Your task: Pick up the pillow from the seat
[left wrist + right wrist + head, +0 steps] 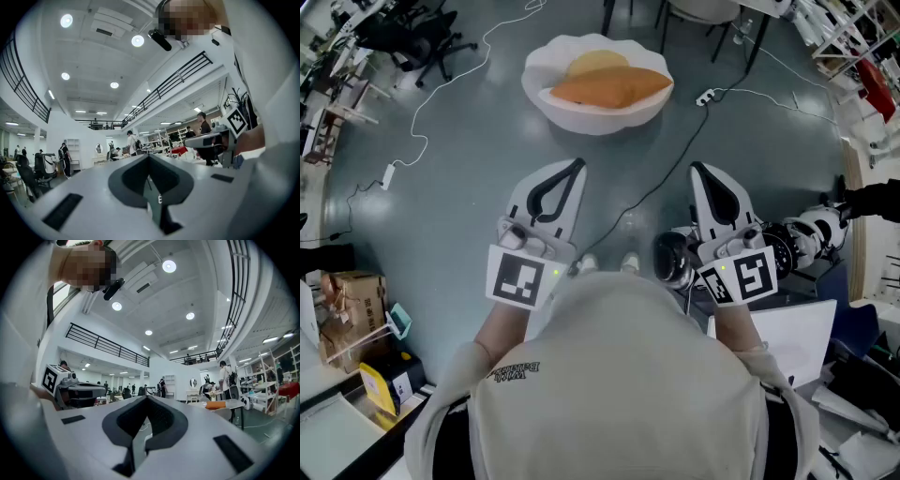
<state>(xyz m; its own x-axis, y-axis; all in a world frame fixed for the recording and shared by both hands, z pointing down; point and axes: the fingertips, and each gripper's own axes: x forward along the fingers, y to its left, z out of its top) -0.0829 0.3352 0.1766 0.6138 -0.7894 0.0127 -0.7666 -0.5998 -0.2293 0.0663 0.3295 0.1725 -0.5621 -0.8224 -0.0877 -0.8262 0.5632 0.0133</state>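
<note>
- The person stands on the open grey floor [450,187], well back from the seat, so the reach for the pillow has not begun, as far as I can judge.
- The white, shell-shaped seat [581,122] sits alone ahead of them, its raised rim cradling what lies in it.
- The orange pillow [609,87] lies flat across the seat, leaning on a paler cushion [595,61] behind it. It looks free to lift.
- The left gripper [574,169] is held low at the body, pointing toward the seat. Its jaws are clenched on nothing, a carrying pose.
- The right gripper [698,169] matches it, with the jaws closed together and empty. Both would need to open before the grab.
- A black cable [661,183] trails across the floor between the person and the seat, something to step over.
</note>
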